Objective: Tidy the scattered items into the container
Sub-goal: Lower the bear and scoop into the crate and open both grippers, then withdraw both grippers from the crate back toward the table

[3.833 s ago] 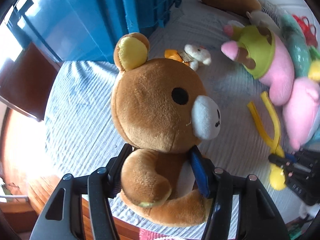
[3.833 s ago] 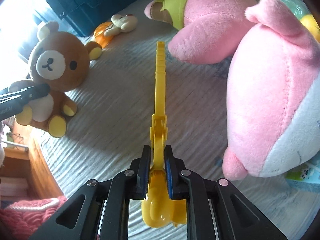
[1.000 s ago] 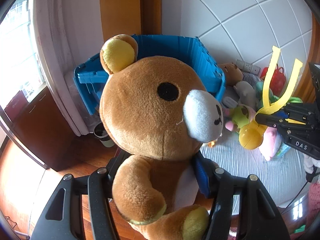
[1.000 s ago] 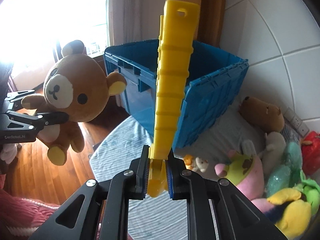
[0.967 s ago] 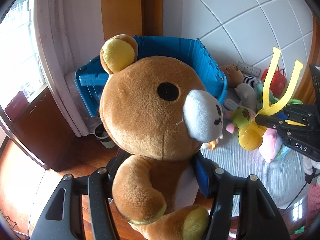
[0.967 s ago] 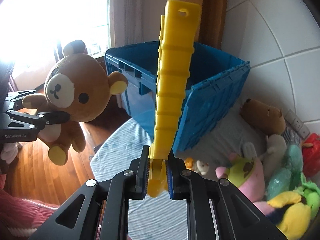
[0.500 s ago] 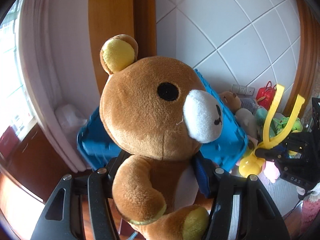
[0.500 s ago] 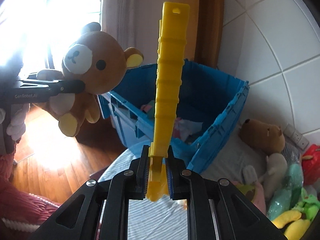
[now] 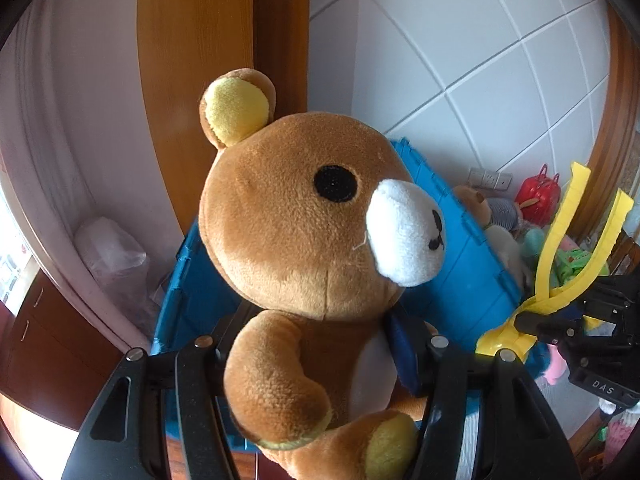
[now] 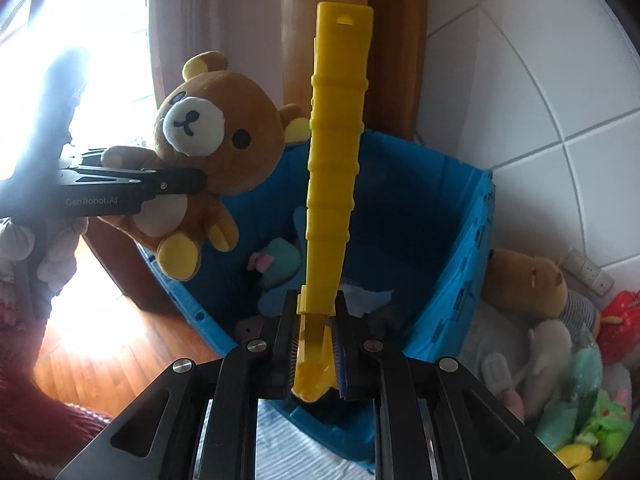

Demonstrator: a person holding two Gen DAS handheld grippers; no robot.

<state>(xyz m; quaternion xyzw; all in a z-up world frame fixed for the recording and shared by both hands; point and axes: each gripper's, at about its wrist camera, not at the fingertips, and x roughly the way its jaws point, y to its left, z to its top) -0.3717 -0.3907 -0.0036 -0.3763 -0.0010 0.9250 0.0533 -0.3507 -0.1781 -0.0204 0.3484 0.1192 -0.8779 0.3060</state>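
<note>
Much of what we carry blocks our own sight. In the left wrist view the brown teddy bear [image 9: 312, 240] fills the middle, so we see only slivers of the blue crate [image 9: 460, 280] behind its head, and nothing of the crate's inside. The bear's far ear and lower legs are cut off or hidden there. In the right wrist view the yellow tongs [image 10: 334, 152] stand upright through the middle and cover a strip of the crate's [image 10: 452, 248] interior. Strong window glare on the left washes out the arm behind the left gripper [image 10: 172, 182], and the person's sleeve is barely readable.

Our left gripper [image 9: 316, 344] is clamped on the bear's torso, the pads pressing its sides just under the head, and holds it in the air over the crate's near left rim. Our right gripper [image 10: 316, 344] is closed tight on the hinged end of the tongs, whose two arms point up and away, just above the crate's near edge.

Inside the crate lie a teal and pink soft toy [image 10: 276, 260] and some other pieces we cannot make out. To the right, a heap of plush toys [image 10: 532, 280] rests on a striped cloth [image 10: 280, 452]. Behind stand a white tiled wall [image 10: 560, 80], a wooden frame and a curtain; the floor is wood.
</note>
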